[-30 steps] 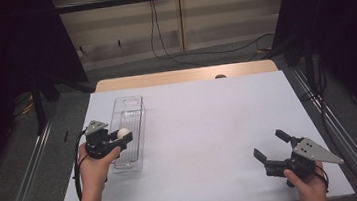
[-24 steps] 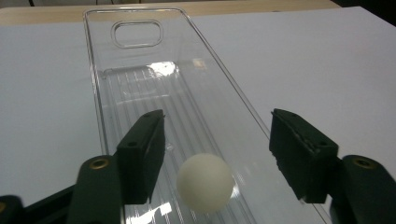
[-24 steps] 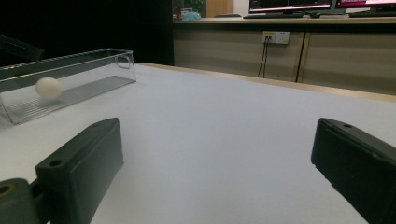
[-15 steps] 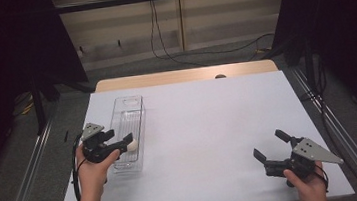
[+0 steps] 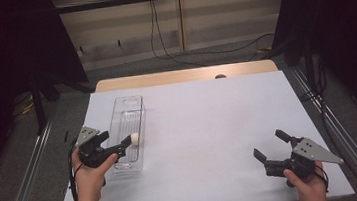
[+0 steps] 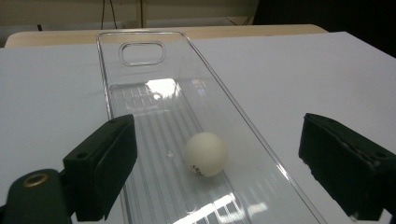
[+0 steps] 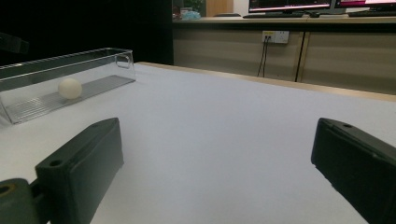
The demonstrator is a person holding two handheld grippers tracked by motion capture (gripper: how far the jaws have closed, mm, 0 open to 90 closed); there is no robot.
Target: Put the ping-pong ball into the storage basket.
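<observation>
The ball [image 6: 205, 153] lies free on the ribbed floor of the clear tray [image 6: 140, 46]. The left gripper [image 6: 217, 168] hovers above it, jaws just opened wide (nothing pinched). The right gripper [image 5: 272, 149] gapes apart.

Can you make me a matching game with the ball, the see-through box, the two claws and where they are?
Things:
1. ball
2. box
3. left claw
4. right claw

Places:
A. open, low over the bare table at its near right
B. lying on the box's ribbed floor
C. open, at the near end of the box
D. standing on the left side of the white table

Pairs: 1-B, 2-D, 3-C, 4-A
</observation>
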